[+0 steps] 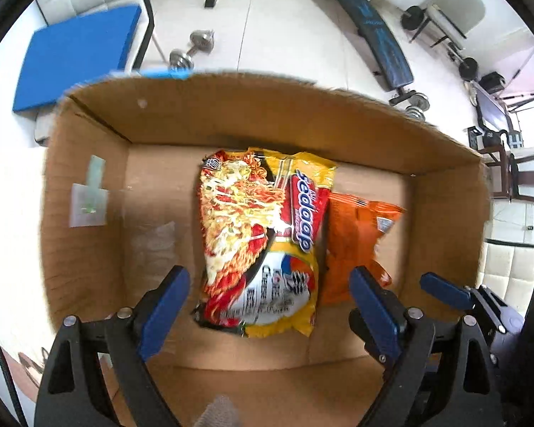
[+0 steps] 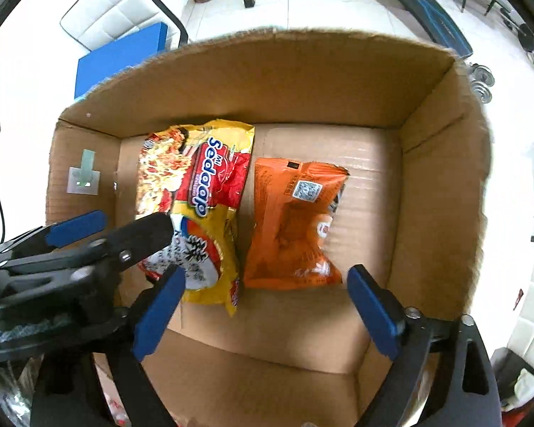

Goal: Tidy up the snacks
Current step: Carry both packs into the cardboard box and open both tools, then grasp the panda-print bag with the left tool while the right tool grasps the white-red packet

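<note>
A yellow and red Sedaap noodle packet [image 1: 263,242] lies flat on the floor of an open cardboard box [image 1: 260,114]. An orange snack bag [image 1: 352,245] lies beside it on the right. Both also show in the right wrist view: the noodle packet [image 2: 199,195] and the orange bag [image 2: 292,224] in the box [image 2: 267,82]. My left gripper [image 1: 270,302] is open and empty above the noodle packet. My right gripper [image 2: 263,295] is open and empty above the near end of the orange bag. The left gripper [image 2: 106,224] shows in the right wrist view at left.
A blue mat [image 1: 74,57] lies beyond the box at left. Dumbbells [image 1: 192,49], a workout bench [image 1: 377,35] and white padded chairs [image 2: 117,7] stand on the tiled floor behind. A taped label [image 1: 89,203] sticks to the box's left wall.
</note>
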Demonstrator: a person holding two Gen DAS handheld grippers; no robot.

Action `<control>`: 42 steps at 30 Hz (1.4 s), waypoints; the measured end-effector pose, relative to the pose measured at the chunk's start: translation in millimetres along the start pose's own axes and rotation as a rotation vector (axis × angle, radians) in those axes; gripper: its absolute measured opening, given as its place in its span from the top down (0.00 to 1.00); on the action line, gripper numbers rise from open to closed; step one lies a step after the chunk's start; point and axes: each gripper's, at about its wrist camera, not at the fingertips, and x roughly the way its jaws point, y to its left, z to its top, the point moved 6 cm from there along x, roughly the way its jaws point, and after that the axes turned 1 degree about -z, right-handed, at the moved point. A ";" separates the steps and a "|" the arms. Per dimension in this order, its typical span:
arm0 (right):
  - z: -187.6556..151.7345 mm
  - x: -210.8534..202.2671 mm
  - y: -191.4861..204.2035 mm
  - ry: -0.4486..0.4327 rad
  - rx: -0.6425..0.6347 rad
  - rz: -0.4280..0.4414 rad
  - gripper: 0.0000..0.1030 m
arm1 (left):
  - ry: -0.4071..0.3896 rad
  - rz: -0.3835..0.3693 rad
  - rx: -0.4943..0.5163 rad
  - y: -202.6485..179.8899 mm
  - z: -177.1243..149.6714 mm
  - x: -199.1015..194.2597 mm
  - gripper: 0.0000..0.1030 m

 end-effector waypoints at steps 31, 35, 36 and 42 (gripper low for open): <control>-365.9 56.7 19.2 0.235 0.381 0.257 0.05 | 0.065 0.252 0.275 69.8 -418.3 24.5 0.11; -376.8 91.7 23.2 0.277 0.446 0.270 0.07 | 0.107 0.255 0.307 75.3 -444.1 44.6 0.11; -377.5 97.9 24.7 0.286 0.450 0.265 0.10 | 0.109 0.264 0.315 75.7 -448.1 47.1 0.11; -386.7 127.6 34.5 0.348 0.425 0.199 0.34 | 0.127 0.311 0.406 64.8 -454.9 64.1 0.11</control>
